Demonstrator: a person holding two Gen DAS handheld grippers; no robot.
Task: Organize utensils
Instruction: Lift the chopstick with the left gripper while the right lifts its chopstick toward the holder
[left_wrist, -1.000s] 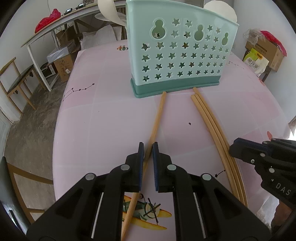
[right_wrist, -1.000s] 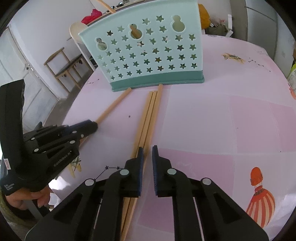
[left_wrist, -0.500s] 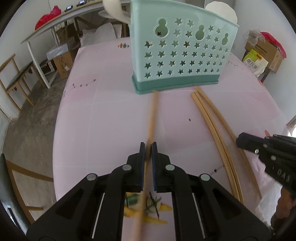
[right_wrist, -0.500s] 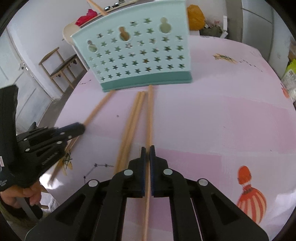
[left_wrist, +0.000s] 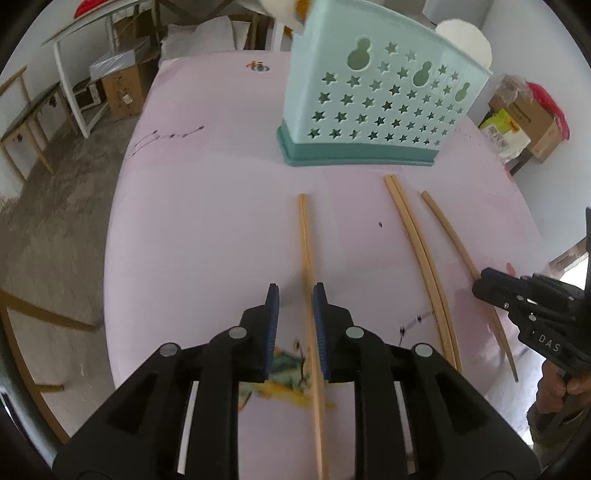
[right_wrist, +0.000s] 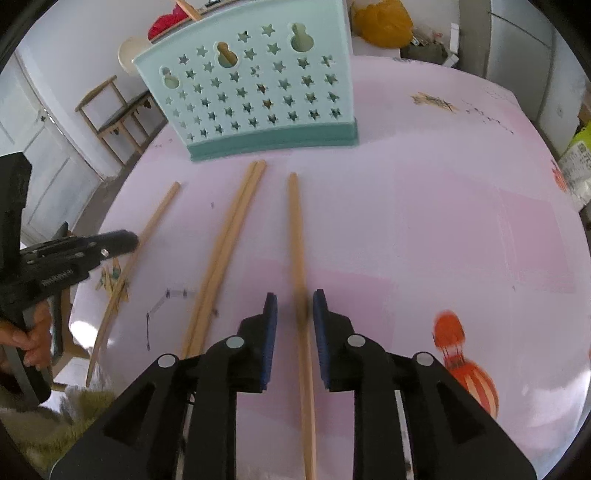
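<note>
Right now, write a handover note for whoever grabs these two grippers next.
Left gripper: jaws just opened, one chopstick lies loose between them on the table.
Right gripper: jaws just opened too, around another single chopstick, not gripped.
A pair of chopsticks lies between those two.
Holder stands beyond their tips.
Done: none of these four is in the holder.
Left: regrip and load each one.

Both tools' jaws have just been opening. The left tool (left_wrist: 294, 325) no longer pinches its chopstick (left_wrist: 307, 266), nor the right tool (right_wrist: 294, 328) its own (right_wrist: 297, 251) (each pulled back from the utensil holder (left_wrist: 376, 107), now blurred).
</note>
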